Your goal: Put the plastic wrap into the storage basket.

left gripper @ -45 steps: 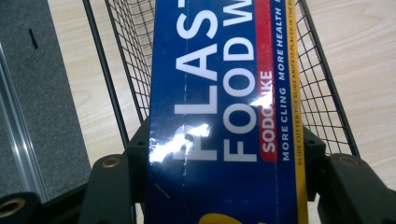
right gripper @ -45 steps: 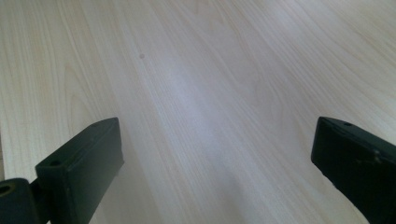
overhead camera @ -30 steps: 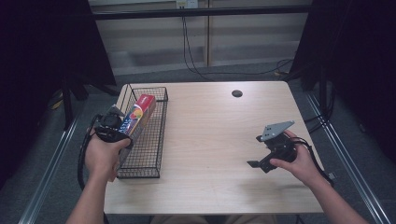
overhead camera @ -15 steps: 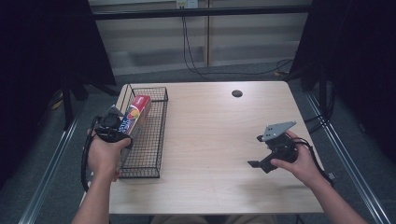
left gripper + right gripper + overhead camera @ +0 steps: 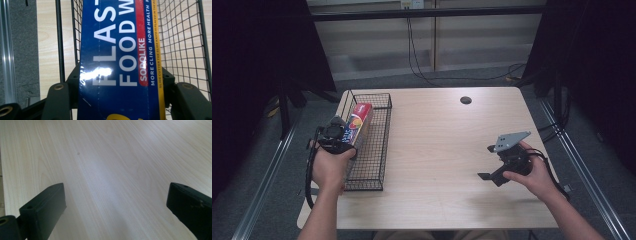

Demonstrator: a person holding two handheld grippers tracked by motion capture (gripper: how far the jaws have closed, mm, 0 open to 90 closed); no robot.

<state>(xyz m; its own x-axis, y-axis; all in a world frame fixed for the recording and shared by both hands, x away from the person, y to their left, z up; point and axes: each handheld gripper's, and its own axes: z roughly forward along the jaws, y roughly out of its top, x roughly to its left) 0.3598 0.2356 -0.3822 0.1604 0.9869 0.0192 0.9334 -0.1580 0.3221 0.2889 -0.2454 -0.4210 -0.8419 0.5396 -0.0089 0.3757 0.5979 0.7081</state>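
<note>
Over at nine o'clock on the table [image 5: 437, 150], you had the left gripper [image 5: 117, 87] clamped on the box of plastic food wrap [image 5: 357, 124], both black jaws pressed flat against its long blue sides. That box sat tilted over the wire basket [image 5: 371, 165], its red far end pointing to twelve o'clock and leaning toward the basket's left wall; whether it touched the mesh floor I couldn't tell. From the left gripper view, the lettering ran straight away from you with mesh on either side of it. Down at four o'clock, your right gripper [image 5: 492, 172] hung idle just above bare wood, jaws wide apart with nothing between them. By my read, you were in the placing step, box gripped and inside the basket's outline but not yet let go. The next move called for laying it flat along the basket's length, then parting the jaws and drawing back toward six o'clock without catching the wire.
</note>
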